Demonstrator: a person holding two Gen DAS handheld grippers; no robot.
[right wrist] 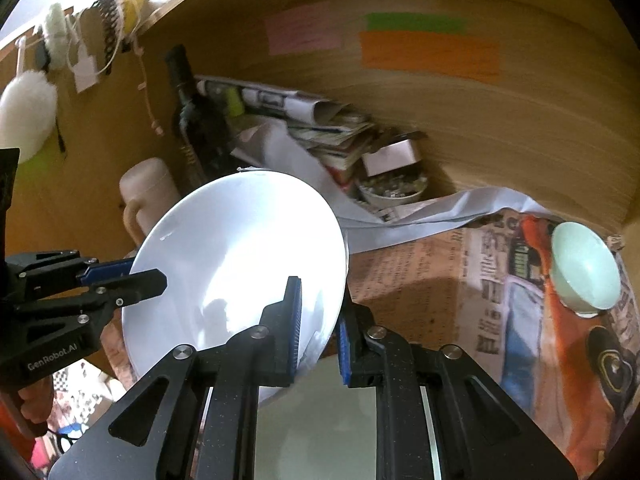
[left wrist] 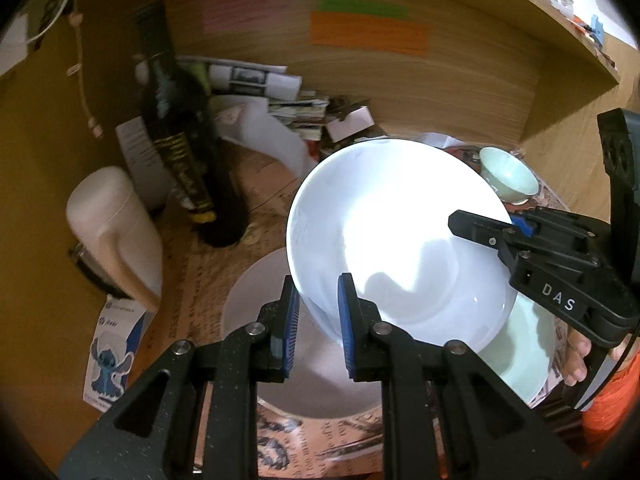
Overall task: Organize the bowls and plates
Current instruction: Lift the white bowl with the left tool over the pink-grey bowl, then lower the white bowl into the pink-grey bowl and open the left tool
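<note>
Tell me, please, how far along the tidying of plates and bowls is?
Midway at best. No stack looks finished. In hand: both the left gripper and right gripper clamp the white plate, lifted and tilted. Left: a pale green plate and small green bowl on the newspaper.

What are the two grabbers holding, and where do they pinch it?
Both hold one round white ceramic plate by its rim: the left gripper at one edge, the right gripper at the opposite edge.

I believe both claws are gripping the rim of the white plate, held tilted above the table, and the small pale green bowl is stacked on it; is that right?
Not quite: the pale green bowl is not on the white plate. It stands apart on the newspaper, as the right wrist view shows. The rest holds: the left claw and right claw both grip the tilted plate's rim.
</note>
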